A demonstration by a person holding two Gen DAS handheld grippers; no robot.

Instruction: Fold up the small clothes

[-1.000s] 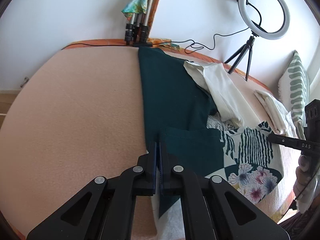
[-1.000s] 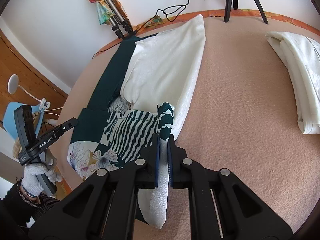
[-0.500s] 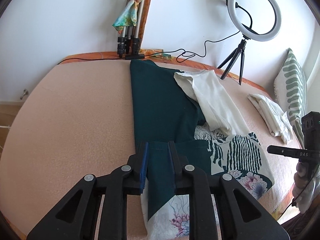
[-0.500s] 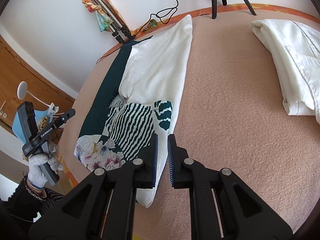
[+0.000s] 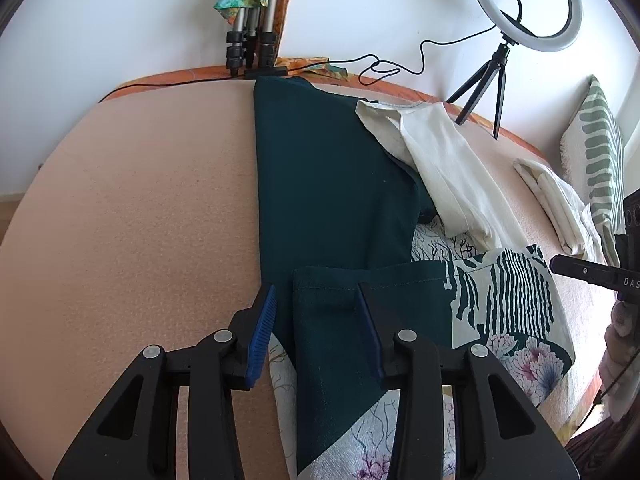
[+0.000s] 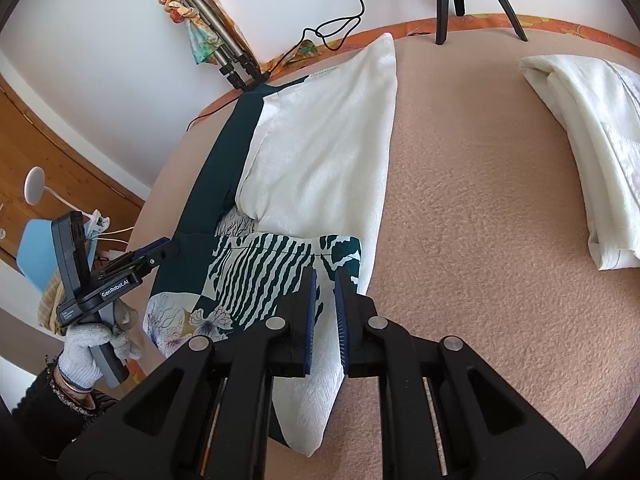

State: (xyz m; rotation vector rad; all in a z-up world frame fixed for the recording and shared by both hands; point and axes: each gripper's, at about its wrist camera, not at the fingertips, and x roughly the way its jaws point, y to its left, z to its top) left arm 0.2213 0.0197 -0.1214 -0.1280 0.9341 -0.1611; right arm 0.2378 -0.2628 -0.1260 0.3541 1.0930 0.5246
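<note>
Dark green cloth fills the middle of the left wrist view: the garment [image 5: 332,184], patterned in part, lies flat on the peach blanket [image 5: 132,208]. Left gripper [image 5: 316,308] jaws have just been opening and stand moderately apart, straddling a folded green edge of the garment without pressing on it. Ahead of the jaws and to their right, a cream cloth [image 5: 444,168] lies on the garment. Further right are a folded white cloth [image 5: 556,204], a striped pillow [image 5: 604,152] and a ring light [image 5: 524,4] on its tripod. Straight ahead at the wall stand bundled tripod legs [image 5: 252,48]. No container appears in this view.

Right wrist view: the right gripper [image 6: 325,278] jaws stand narrowly apart, a slim gap between the blue pads, hovering over the garment's [image 6: 280,268] striped and cream edge; nothing is gripped. The cream cloth [image 6: 324,140] extends ahead of the jaws. The folded white cloth [image 6: 592,152] lies well apart to their right on the blanket [image 6: 480,240]. To their left, a gloved hand [image 6: 86,344] holds the left gripper [image 6: 162,254]. No container appears here either.
</note>
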